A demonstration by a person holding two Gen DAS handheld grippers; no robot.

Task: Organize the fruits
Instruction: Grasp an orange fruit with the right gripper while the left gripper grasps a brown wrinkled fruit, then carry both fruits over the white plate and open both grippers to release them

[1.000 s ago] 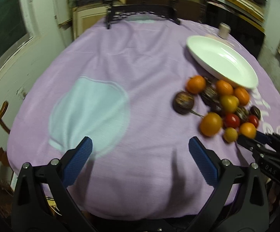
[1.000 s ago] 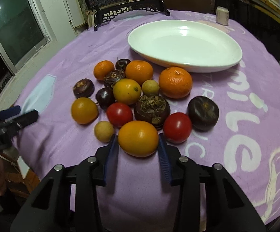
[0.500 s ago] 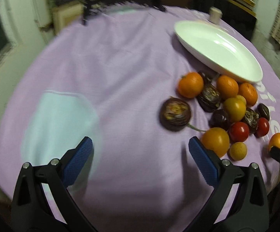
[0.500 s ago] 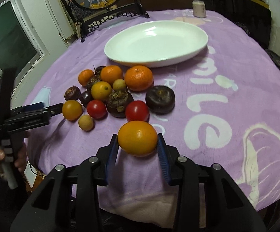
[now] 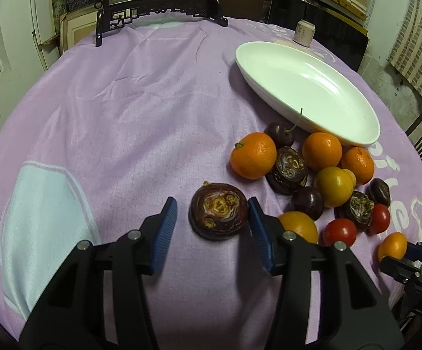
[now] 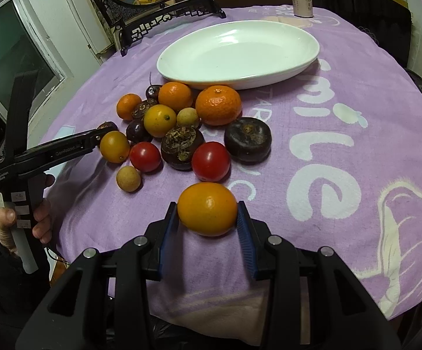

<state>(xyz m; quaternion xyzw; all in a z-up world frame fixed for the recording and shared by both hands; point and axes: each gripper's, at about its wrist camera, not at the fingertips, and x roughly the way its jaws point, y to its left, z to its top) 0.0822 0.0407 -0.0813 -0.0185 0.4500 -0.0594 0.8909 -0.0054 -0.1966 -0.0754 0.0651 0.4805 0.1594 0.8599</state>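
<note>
My left gripper (image 5: 212, 218) is open, its blue pads on either side of a dark purple mangosteen (image 5: 218, 215) lying on the purple cloth; a gap shows on the left side. My right gripper (image 6: 208, 220) is shut on a yellow-orange fruit (image 6: 207, 208) and holds it above the cloth near the front edge; this fruit also shows in the left wrist view (image 5: 392, 246). A cluster of oranges, tomatoes, mangosteens and small yellow fruits (image 6: 179, 128) lies in front of the white oval plate (image 6: 237, 55), which holds nothing.
A round table with a purple cloth (image 5: 123, 110) carries everything. A small can (image 6: 302, 4) stands behind the plate. A black carved stand with a round picture (image 6: 158, 14) is at the back edge. A window and wall are at the left.
My left gripper moved forward to the mangosteen and narrowed around it. My right gripper lifted the yellow-orange fruit out of the cluster and drew it back toward the front edge.
</note>
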